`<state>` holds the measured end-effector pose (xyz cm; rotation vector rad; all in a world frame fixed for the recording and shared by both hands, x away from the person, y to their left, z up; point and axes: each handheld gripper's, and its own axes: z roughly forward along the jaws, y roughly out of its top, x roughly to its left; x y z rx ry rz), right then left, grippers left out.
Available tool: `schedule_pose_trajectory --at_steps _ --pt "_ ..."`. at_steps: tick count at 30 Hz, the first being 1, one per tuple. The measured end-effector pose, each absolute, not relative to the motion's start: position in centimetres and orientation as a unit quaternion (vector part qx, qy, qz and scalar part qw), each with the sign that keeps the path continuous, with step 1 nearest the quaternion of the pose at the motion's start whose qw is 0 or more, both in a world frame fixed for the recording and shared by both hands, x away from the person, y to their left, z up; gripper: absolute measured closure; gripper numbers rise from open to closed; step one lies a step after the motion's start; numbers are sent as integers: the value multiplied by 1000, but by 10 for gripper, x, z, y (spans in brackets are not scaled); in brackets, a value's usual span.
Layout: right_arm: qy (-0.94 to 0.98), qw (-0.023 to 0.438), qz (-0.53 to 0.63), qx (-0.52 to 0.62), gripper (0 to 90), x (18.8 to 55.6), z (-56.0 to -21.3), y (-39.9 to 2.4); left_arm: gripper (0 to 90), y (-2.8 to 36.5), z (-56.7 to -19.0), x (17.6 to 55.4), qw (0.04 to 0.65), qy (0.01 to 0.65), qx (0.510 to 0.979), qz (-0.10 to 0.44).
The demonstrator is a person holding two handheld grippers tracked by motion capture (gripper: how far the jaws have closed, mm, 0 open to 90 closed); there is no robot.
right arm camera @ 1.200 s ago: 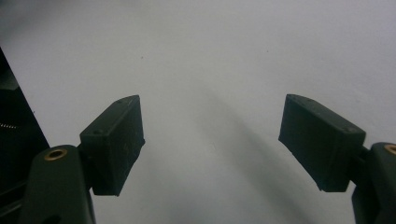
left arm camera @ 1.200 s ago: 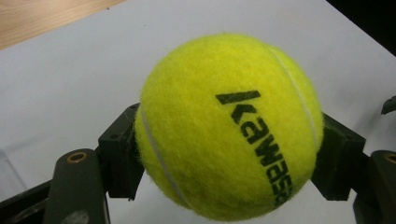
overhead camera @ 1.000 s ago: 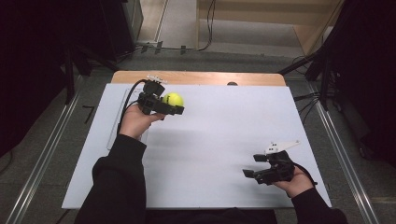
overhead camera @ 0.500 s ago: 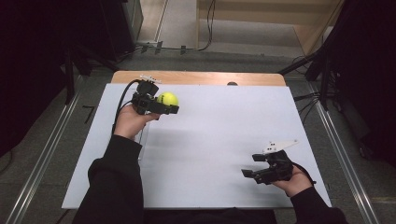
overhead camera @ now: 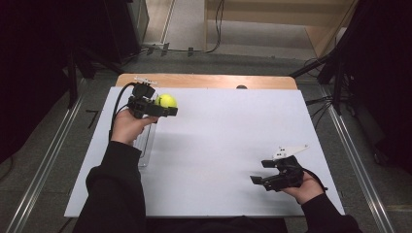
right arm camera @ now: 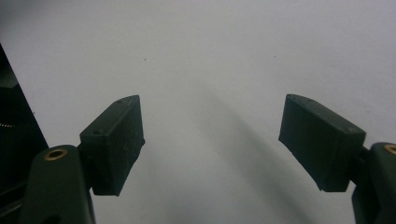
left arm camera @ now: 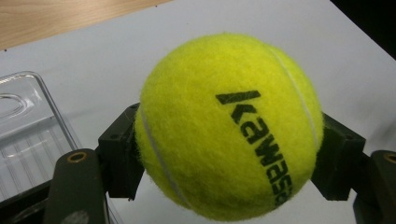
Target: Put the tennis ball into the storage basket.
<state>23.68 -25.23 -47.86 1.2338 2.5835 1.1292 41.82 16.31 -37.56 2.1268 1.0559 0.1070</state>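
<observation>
Tennis ball point(left arm camera: 229, 126) held in transit, with both of my grippers shown in order from the near edge of the table to the far edge. Nearest, by the near right corner of the white table point(overhead camera: 228, 145), my right gripper point(overhead camera: 272, 172) rests low over the bare surface, its jaws spread wide with nothing between them; the right gripper view confirms the empty gap. Farther off, toward the far left corner, my left gripper point(overhead camera: 163, 109) is clamped on the yellow ball, one black jaw pressing each side, so that the ball is lifted off the table rather than resting on it. Just beside and below that hand lies a clear plastic tray point(overhead camera: 145, 143), running along the left side of the table; its ribbed floor shows at the left of the left gripper view. Beyond the ball, a strip of wooden tabletop point(overhead camera: 204, 80) borders the far edge. Judged step: carrying the gripped ball. The next move probably calls for choosing a set-down spot, lowering until the ball touches, then releasing gently so it does not roll.
</observation>
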Motion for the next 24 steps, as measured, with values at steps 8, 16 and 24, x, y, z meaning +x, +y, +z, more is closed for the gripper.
schedule_pose_trajectory --at_steps 8,16,24 --pt "839 32 367 401 199 237 -479 -252 266 171 -376 419 365 427 826 60" --pt "839 31 366 401 199 237 -479 -252 266 182 -375 421 353 441 821 78" --pt "839 31 366 401 199 237 -479 -252 266 193 -375 422 354 455 813 86"
